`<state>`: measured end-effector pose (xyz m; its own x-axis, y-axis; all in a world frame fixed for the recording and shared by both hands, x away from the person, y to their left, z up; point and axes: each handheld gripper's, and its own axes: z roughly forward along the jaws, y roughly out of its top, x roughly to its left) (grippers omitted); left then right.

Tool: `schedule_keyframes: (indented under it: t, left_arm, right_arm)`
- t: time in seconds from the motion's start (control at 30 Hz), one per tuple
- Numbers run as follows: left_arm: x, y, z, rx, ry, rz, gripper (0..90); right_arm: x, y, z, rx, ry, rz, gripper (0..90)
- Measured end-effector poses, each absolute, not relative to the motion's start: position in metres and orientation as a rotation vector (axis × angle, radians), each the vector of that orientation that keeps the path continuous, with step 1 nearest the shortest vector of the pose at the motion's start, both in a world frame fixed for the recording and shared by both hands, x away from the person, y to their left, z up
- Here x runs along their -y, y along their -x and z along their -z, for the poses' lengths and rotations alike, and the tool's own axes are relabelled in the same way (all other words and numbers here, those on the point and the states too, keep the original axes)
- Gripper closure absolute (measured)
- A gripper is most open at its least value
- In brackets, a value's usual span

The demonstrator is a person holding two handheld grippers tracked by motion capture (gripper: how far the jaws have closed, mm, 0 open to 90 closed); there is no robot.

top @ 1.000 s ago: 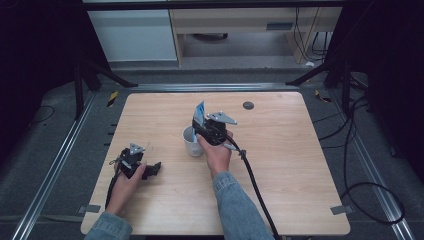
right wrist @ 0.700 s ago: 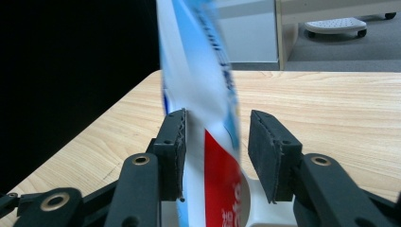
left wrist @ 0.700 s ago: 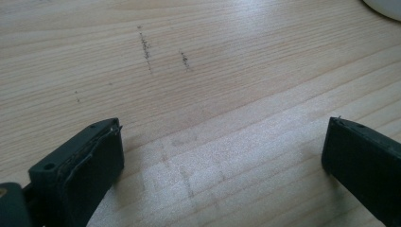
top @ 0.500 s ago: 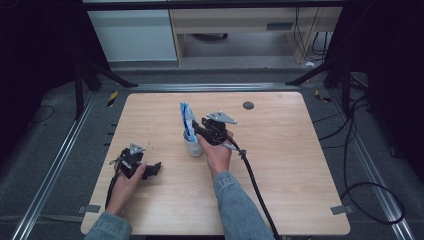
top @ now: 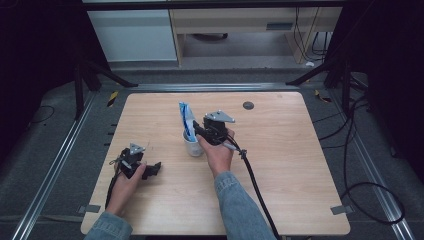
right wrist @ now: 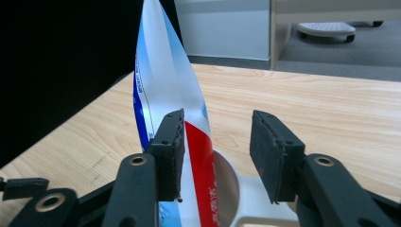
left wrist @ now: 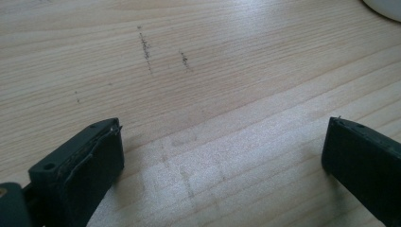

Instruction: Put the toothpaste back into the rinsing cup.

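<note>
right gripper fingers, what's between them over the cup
In the right gripper view the toothpaste tube stands in the white cup, against one finger; the rest of the gap is open.

A tube [top: 186,120] stands in a cup [top: 192,145] near the middle of the table [top: 300,165], flanked by the right gripper [top: 197,131], with the left gripper [top: 152,170] well apart at front left.
</note>
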<state>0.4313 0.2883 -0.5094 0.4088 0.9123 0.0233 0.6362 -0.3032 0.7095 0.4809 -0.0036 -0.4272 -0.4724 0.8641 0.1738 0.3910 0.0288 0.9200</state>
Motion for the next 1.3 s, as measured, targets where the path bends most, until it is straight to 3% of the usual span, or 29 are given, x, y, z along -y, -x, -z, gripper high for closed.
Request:
schedule_keyframes:
  t: [0.17, 0.8, 1.1, 1.3]
  left_arm:
    - [-0.288, -0.431, 0.509, -1.312, -2.046, -0.574, 0.0]
    - [-0.288, -0.431, 0.509, -1.311, -2.046, -0.575, 0.0]
    - [-0.288, -0.431, 0.509, -1.311, -2.046, -0.575, 0.0]
    - [-0.288, -0.431, 0.509, -1.310, -2.047, -0.575, 0.0]
  right_arm:
    - [0.007, -0.478, 0.419, -1.889, -1.245, -1.390, 49.8]
    - [0.024, -0.474, 0.401, -1.964, -1.191, -1.212, 19.2]
    - [0.047, -0.470, 0.403, -2.007, -1.203, -1.109, 9.3]
    - [0.073, -0.463, 0.408, -2.038, -1.205, -1.065, 7.8]
